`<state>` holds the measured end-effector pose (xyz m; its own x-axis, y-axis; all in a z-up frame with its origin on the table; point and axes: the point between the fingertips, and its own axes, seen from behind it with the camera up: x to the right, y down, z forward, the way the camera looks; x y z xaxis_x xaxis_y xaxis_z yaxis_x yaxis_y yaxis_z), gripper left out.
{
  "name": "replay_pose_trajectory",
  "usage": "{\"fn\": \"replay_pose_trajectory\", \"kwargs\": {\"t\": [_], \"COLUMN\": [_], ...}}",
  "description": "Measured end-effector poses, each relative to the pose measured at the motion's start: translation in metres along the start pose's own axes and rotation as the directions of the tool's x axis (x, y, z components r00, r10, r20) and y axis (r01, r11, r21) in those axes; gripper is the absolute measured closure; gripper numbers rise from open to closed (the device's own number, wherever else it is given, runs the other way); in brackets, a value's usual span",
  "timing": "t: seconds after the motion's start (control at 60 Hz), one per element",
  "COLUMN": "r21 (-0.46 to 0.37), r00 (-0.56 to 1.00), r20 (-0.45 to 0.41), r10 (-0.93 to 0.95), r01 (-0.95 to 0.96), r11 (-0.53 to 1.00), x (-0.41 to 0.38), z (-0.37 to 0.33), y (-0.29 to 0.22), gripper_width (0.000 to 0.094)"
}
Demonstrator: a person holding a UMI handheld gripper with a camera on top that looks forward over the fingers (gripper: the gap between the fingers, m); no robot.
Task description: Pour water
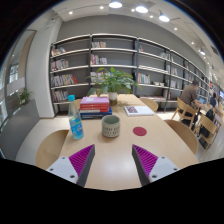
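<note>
Hand-held gripper (113, 160) spread wide, nothing between its fingers, low over the table (150, 145). Bottle (75, 123) stands upright ahead and left of the fingers; mug (110, 126) just right of it, nearly dead ahead. Books (95, 104) stacked beyond both. Grasp not started, I'd say. Swing left, square up on the bottle, grip mid-body, keep clear of the mug.

Bright, even light from ceiling lamps (141, 8); soft glare on desk (150, 112); strong fisheye bending at edges; shelves (120, 60) slightly soft.
</note>
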<state>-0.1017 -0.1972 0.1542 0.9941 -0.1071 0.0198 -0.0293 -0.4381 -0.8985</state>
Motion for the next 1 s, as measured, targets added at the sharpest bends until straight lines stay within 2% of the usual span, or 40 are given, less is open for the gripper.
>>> {"fn": "replay_pose_trajectory", "kwargs": {"t": [0.15, 0.25, 0.667, 0.817, 0.883, 0.933, 1.0], "r21": [-0.005, 0.004, 0.06, 0.075, 0.106, 0.148, 0.192], "r00": [0.995, 0.99, 0.987, 0.988, 0.987, 0.99, 0.987], "r20": [0.103, 0.136, 0.151, 0.146, 0.146, 0.123, 0.146], "r10": [-0.012, -0.022, -0.051, -0.058, -0.067, -0.075, -0.067], "r01": [0.012, 0.022, 0.042, 0.048, 0.052, 0.056, 0.038], "r11": [1.0, 1.0, 0.997, 0.996, 0.993, 0.987, 0.981], "x": [-0.079, -0.117, -0.195, -0.204, -0.203, -0.198, -0.201], "z": [0.034, 0.06, 0.207, 0.245, 0.257, 0.261, 0.261], "y": [0.005, -0.004, -0.06, -0.059, -0.059, -0.063, -0.064], "gripper_width": [0.0177, 0.0175, 0.0175, 0.018, 0.0236, 0.0353, 0.0417]}}
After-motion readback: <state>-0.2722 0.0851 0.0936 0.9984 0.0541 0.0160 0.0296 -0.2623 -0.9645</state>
